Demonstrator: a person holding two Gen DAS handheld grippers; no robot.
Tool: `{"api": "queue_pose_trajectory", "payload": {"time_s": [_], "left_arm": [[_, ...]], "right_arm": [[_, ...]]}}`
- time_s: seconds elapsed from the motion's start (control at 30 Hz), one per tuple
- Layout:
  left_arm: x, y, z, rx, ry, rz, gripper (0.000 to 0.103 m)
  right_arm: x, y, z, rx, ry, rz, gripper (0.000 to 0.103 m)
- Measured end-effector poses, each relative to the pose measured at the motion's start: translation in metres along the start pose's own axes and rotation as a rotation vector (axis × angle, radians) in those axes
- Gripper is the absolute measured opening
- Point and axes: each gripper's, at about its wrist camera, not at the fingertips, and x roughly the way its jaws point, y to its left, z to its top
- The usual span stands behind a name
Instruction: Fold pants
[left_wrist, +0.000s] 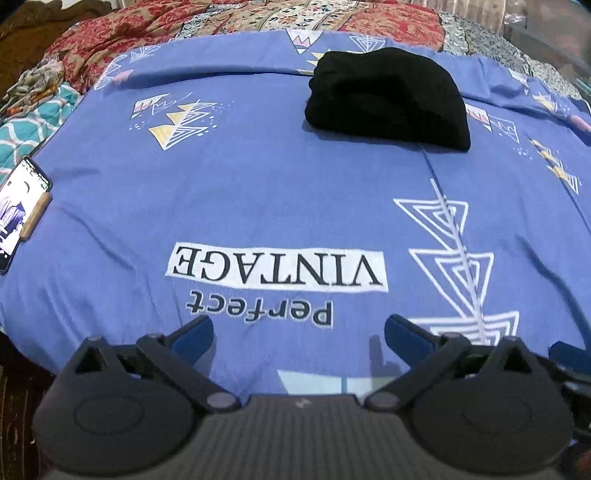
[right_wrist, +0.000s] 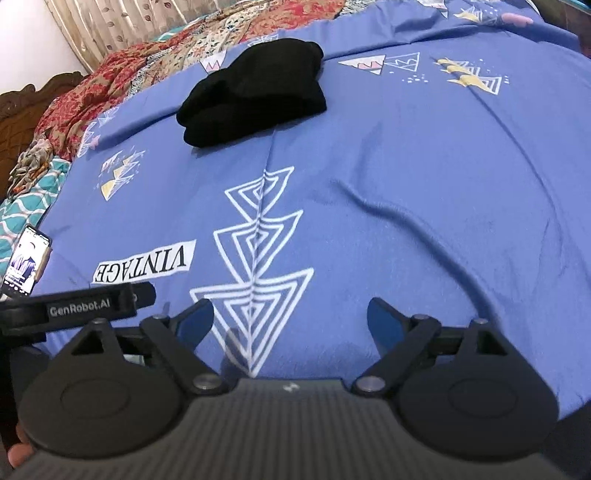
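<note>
The black pants (left_wrist: 388, 99) lie folded in a compact bundle on the far part of the blue printed bedsheet (left_wrist: 258, 184). In the right wrist view the same black pants (right_wrist: 251, 99) sit at the upper left of centre. My left gripper (left_wrist: 299, 328) hovers over the near part of the sheet, far from the bundle, open with nothing between its blue fingers. My right gripper (right_wrist: 291, 314) is likewise open and empty above the white triangle print. The left gripper's black body (right_wrist: 85, 306) shows at the left edge of the right wrist view.
A phone (left_wrist: 18, 210) with a lit screen lies on the sheet's left edge, also seen as the phone (right_wrist: 26, 262) in the right wrist view. A red patterned quilt (left_wrist: 147, 33) and a teal blanket (left_wrist: 33, 122) are piled behind and left of the sheet.
</note>
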Motion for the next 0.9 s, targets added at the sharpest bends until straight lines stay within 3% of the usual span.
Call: {"api": "queue_pose_trajectory", "payload": {"time_s": [0.33,0.6,0.9], "left_arm": [[-0.003,-0.005,0.002,0.029,-0.007,-0.002,0.103],[0.01,-0.009,-0.002,0.035,0.039,-0.011,0.103],[0.022,-0.008,-0.004,0.036,0.071,0.001,0.103]], "right_arm": [[0.002,0.004,-0.004,0.028,0.006,-0.059,0.096],[0.009,0.0,-0.007,0.033,0.034,-0.047,0.103],[0.008,-0.008,-0.007,0.063,0.013,-0.021,0.103]]}}
